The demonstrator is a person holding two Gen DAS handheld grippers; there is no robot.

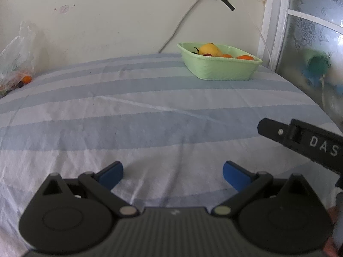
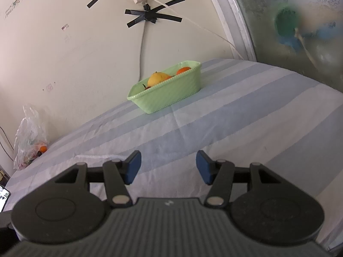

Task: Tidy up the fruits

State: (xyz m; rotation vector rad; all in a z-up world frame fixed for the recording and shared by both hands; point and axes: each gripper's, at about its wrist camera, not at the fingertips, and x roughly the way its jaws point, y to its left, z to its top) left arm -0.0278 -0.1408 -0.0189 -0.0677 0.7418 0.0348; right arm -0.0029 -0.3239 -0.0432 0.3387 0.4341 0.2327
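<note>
Several fruits, a yellow pear-like one (image 2: 157, 78) and oranges (image 2: 183, 70), already lie in the green basket (image 2: 169, 95) at the far side of the striped surface (image 1: 150, 111), close to the wall. More fruit shows in a clear plastic bag (image 2: 30, 137) at the far left edge. From the left hand-held gripper (image 1: 173, 174) the basket lies far ahead and to the right; from the right hand-held gripper (image 2: 168, 167) it is almost straight ahead. Its long axis runs roughly left to right along the wall. Both hand-held grippers hover with jaws apart, holding nothing. The bag looks nearer the left one, so that hand probably reaches it more easily.
</note>
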